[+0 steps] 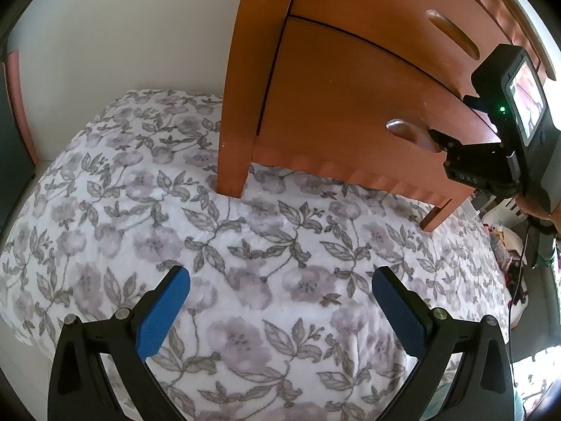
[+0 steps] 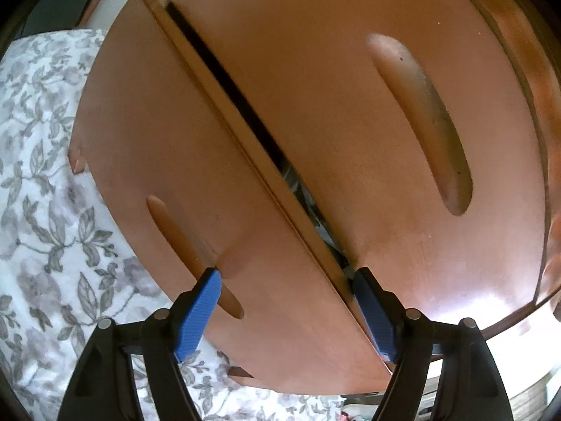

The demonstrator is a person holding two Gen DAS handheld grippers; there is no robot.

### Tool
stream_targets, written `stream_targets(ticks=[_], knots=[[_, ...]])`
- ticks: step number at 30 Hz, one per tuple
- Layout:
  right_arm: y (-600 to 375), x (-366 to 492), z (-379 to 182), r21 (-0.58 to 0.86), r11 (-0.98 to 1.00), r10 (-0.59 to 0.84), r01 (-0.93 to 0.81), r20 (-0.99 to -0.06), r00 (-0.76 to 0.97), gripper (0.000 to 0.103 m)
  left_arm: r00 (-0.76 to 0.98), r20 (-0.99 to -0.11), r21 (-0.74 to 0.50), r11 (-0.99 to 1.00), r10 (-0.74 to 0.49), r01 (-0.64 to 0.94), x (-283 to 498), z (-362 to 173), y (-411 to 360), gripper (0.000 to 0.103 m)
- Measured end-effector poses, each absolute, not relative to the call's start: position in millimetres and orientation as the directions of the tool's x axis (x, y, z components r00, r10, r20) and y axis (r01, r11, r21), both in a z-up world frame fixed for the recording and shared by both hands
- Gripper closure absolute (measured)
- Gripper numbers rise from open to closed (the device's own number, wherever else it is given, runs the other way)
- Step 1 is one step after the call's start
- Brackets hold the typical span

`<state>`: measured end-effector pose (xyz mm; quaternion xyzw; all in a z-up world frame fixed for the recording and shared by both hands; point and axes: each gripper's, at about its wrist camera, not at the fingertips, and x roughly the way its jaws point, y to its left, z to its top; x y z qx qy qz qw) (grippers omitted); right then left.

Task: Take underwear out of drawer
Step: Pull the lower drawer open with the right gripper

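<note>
A wooden dresser stands on a floral rug. Its lower drawer is pulled out a crack, leaving a dark gap under the upper drawer. A sliver of greyish fabric shows in the gap; I cannot tell what it is. My right gripper is open, one blue pad against the lower drawer's handle, the other at the gap. In the left wrist view it touches that handle. My left gripper hangs open over the rug, holding nothing.
The floral rug covers the floor under the dresser's leg. A white wall rises behind on the left. Small cluttered items lie at the rug's right edge. A hand holds the right gripper.
</note>
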<state>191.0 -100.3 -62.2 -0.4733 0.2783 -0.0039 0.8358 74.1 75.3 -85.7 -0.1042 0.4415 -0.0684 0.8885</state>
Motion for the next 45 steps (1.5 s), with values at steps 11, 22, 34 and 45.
stream_targets(ticks=[11, 22, 34, 45], knots=[[-99.6, 191.0, -60.4, -0.81, 0.541, -0.291, -0.226, -0.432, 0.854, 0.019, 0.597, -0.772, -0.252, 0.967, -0.217, 0.026, 74.9, -88.7, 76.8, 0.0], [-91.9, 192.8, -78.6, -0.855, 0.489, -0.334, -0.173, -0.367, 0.869, 0.017, 0.577, -0.775, -0.295, 0.955, -0.257, 0.03, 77.5, -99.8, 76.2, 0.0], [-85.4, 173.2, -84.9, -0.864, 0.474, -0.334, -0.17, -0.355, 0.873, 0.021, 0.578, -0.754, -0.353, 0.935, -0.312, 0.044, 78.8, -101.2, 78.7, 0.0], [-88.8, 117.6, -73.2, -0.827, 0.511, -0.306, -0.234, -0.43, 0.849, 0.021, 0.561, -0.775, -0.329, 0.944, -0.291, 0.035, 75.4, -97.8, 82.9, 0.0]])
